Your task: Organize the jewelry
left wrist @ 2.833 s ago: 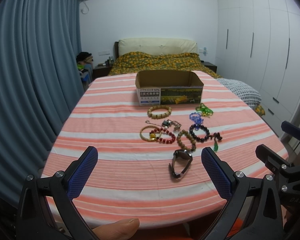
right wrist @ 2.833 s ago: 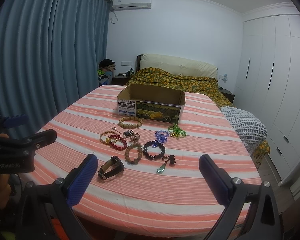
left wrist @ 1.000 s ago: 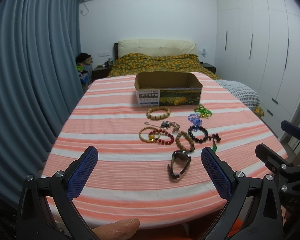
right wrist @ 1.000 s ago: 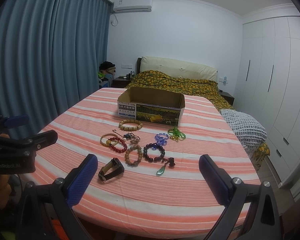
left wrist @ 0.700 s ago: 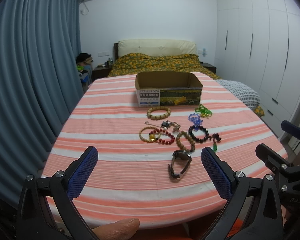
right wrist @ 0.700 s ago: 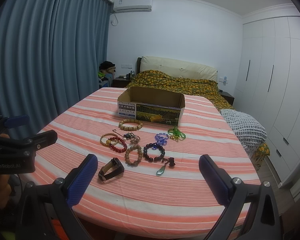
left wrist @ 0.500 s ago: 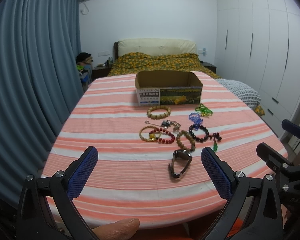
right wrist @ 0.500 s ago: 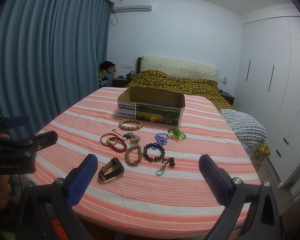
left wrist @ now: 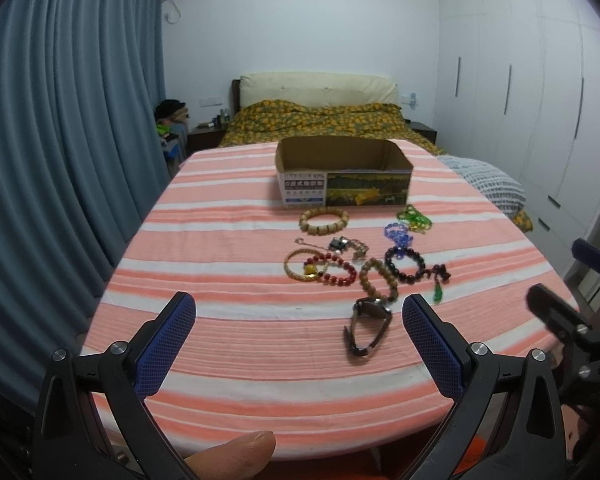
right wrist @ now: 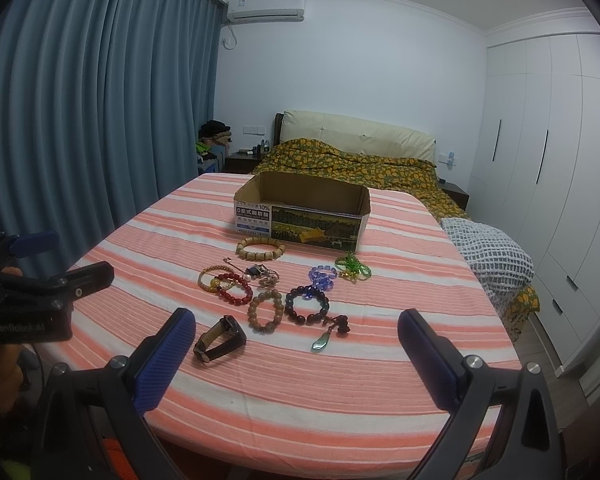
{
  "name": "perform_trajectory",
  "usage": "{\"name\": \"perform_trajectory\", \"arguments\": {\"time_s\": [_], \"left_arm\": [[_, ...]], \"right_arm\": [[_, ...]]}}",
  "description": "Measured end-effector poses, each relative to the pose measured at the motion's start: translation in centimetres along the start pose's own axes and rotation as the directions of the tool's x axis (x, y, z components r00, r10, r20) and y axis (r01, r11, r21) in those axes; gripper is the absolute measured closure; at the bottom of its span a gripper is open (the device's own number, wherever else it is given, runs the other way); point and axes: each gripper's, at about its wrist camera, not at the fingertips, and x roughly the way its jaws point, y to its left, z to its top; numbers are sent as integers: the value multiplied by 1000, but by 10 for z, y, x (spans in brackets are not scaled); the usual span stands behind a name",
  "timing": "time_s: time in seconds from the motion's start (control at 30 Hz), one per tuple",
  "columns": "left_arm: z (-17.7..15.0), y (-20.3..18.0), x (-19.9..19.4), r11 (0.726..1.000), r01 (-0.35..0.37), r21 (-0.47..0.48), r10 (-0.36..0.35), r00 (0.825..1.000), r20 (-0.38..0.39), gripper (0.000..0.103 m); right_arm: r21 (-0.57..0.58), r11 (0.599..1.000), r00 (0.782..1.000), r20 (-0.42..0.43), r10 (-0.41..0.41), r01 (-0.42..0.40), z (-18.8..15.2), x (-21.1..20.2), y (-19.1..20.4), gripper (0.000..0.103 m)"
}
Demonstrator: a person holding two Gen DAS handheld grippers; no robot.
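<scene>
Bedroom: blue curtains, white wardrobe, bed with a yellow patterned quilt beyond a table [left wrist: 228, 320] under a pink-and-white striped cloth.

Left gripper [left wrist: 296, 344]: fingers wide apart, holding nothing, hovering over the near edge of the table.
Right gripper [right wrist: 296, 350]: fingers wide apart, holding nothing, likewise at the near edge.

Ahead of both grippers, lying on the cloth:
- watch [right wrist: 219, 338], nearest, just ahead of the right gripper's left finger;
- brown bead bracelet [right wrist: 266, 309] and dark bead bracelet [right wrist: 306, 304], beyond the watch;
- green pendant [right wrist: 322, 340], near the dark bracelet;
- red bead bracelet [right wrist: 234, 288], farther left;
- tan bead bracelet [right wrist: 260, 248], farther on;
- cardboard box [right wrist: 302, 216], open-topped, farthest, behind all the jewelry.
</scene>
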Motion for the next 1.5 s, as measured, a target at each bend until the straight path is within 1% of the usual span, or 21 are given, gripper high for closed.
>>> {"name": "perform_trajectory", "arguments": {"time_s": [0.07,0.17,0.27,0.37,0.43,0.5,0.63,0.73,0.9,0.97,1.0,1.1,1.33,1.43,1.5], "left_arm": [[-2,7,10,1000,-16,-4,15,1000,-15,0],[-7,12,28,1000,-6,-1,6,998,-61,0],[-15,9,53,998,47,32,-42,988,-149,0],[-23,0,73,993,108,43,-96,971,-217,0],[-29,-7,88,986,163,32,-148,950,-276,0],[-34,-17,102,980,197,32,-179,937,-298,0],[-43,-39,129,971,227,81,-189,927,-324,0],[-46,-51,150,968,227,105,-180,924,-337,0],[-47,-63,182,969,232,88,-184,910,-372,0],[-48,-66,190,972,219,87,-170,908,-383,0],[-49,-67,193,974,210,88,-161,908,-386,0],[-51,-70,197,977,175,124,-119,923,-367,0],[-48,-70,203,980,163,111,-112,924,-367,0],[-47,-70,204,981,161,110,-111,925,-363,0],[-46,-71,206,980,164,114,-112,924,-365,0]], "right_arm": [[7,1000,1000,-1,-1,1,-2,3,-6,0],[18,1000,1000,-27,-3,3,-7,15,-17,0],[40,999,998,-68,0,3,-16,33,-32,0],[51,999,993,-115,-13,19,-27,52,-45,0],[54,998,988,-155,-24,33,-36,67,-53,0],[56,998,978,-205,-30,42,-49,86,-62,0],[50,998,959,-283,-24,39,-69,114,-72,0],[48,998,946,-323,-16,33,-83,131,-76,0],[53,999,927,-374,10,11,-97,153,-78,0],[53,999,920,-392,19,2,-100,159,-78,0],[61,998,920,-391,28,-4,-102,159,-79,0],[67,998,925,-379,39,-15,-103,158,-80,0],[71,997,932,-361,36,-11,-103,156,-80,0],[67,998,928,-371,39,-15,-101,159,-80,0],[54,998,920,-388,54,-36,-98,162,-81,0]]}}
